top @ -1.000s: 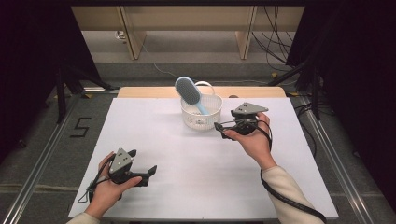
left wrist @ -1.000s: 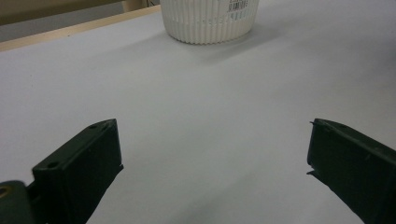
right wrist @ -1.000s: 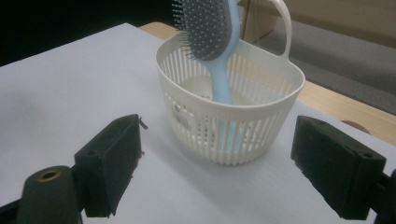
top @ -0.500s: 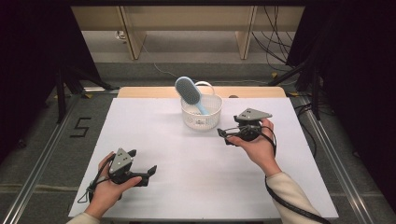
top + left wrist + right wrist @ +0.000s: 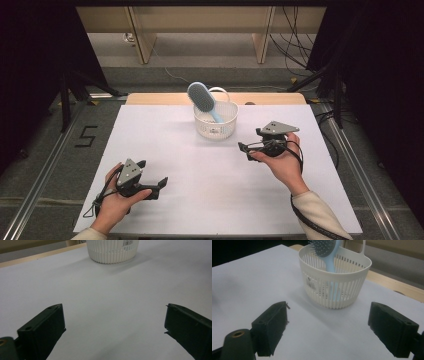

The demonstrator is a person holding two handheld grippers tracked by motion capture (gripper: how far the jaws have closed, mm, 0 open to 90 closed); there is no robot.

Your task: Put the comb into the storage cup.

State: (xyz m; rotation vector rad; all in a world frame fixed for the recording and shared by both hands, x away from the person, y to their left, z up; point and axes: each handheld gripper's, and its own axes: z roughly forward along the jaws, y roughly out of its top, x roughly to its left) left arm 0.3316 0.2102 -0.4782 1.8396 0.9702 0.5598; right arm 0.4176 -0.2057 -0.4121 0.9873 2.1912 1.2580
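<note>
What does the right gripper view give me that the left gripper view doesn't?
Right gripper view alone: the light blue hairbrush standing handle-down in the basket, bristled head above the rim, plus the basket's open top and loop handle.

Left gripper view alone: the left gripper, open over bare white table, and only the basket's lower wall, farther away.

Both: the white slotted basket with its barcode label, the white tabletop with its wooden far edge, and a pair of wide-open black jaws holding nothing; the right gripper is closer to the basket.
</note>
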